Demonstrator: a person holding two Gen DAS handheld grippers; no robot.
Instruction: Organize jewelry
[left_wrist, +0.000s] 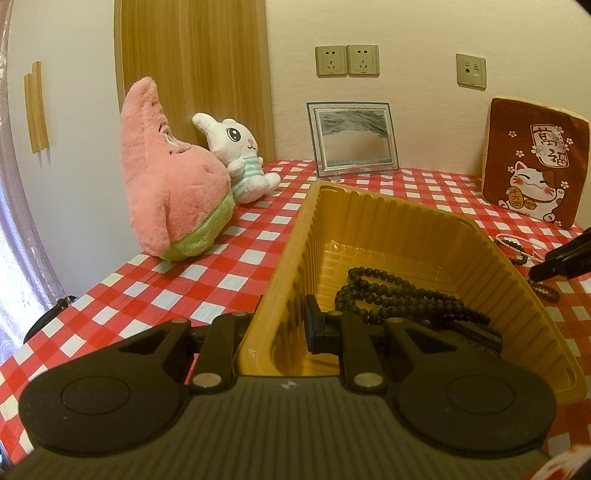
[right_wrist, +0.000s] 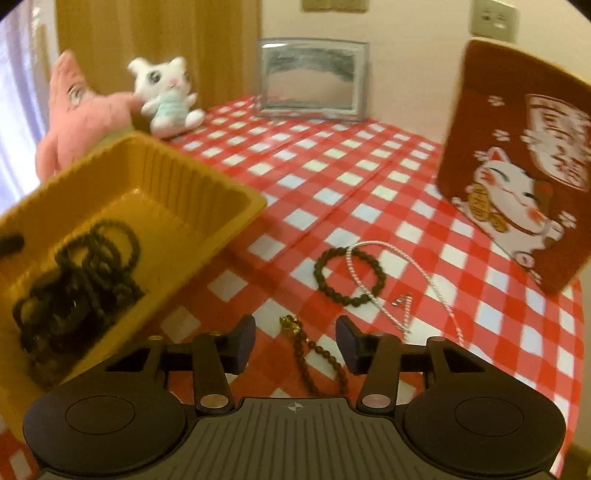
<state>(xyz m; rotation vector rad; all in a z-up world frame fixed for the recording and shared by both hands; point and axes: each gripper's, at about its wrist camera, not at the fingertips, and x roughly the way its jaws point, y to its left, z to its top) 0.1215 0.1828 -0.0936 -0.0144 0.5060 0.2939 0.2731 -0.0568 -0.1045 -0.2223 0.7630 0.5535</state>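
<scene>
Where it lies heaped, the black bead necklace (left_wrist: 399, 299) fills the yellow tray (left_wrist: 295, 258)

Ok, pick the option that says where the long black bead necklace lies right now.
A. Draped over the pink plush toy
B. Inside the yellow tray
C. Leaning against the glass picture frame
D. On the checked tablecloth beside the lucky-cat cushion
B: the black bead necklace lies coiled on the floor of the yellow tray, as both wrist views show; only smaller pieces such as the dark bead bracelet lie out on the tablecloth.
</scene>
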